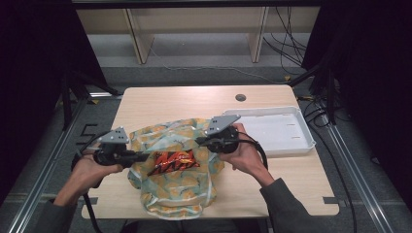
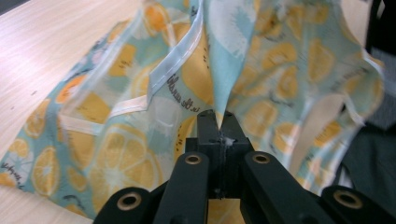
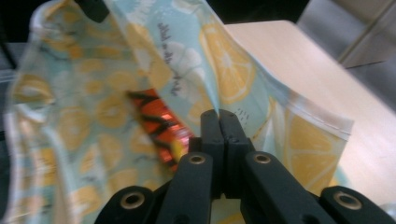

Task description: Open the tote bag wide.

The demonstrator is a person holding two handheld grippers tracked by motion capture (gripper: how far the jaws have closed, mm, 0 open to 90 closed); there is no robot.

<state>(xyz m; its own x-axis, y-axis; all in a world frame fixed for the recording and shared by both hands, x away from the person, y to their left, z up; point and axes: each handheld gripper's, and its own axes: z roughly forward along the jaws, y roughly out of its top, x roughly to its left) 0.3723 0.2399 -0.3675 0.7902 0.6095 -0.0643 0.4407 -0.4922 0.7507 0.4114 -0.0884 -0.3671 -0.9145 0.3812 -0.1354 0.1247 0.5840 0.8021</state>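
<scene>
Near edge of the table [image 1: 291,194], centre: a soft cloth bag [image 1: 175,194] w/ lemon print, limp fabric, folds & sags wherever it's not held. Judged light and floppy, no stiffness of its own; the mouth prob. collapses if either side is let go. Not fragile, not slippery; thin cloth pinches easily, so the hemmed rim is the best place to take hold, one side each.

That's how it's held now. Left gripper [image 1: 138,156] at the bag's 9 o'clock, fingers clenched on a pinch of fabric; in the left gripper view the cloth peaks up straight out of the closed tips [image 2: 217,122]. Right gripper [image 1: 206,141] at approx 2 o'clock of the bag, fingers also clamped on the rim cloth [image 3: 218,122]. Mouth is spread between them.

In the opening lies a red-orange snack packet [image 1: 172,162], shiny foil w/ black zigzags; prob. light, crinkly, a bit slick. Right gripper view shows it just below the pinch [image 3: 161,133].

Farther out, at 2 o'clock on the table: a white tray [image 1: 303,127], shallow, just beside the right hand [image 1: 243,155]; a wide swing that way could knock it. At 12 o'clock, a small round cable hole [image 1: 240,97], well apart from the bag. Beyond the table, cables [image 1: 286,48] on the floor, no obstruction.
</scene>
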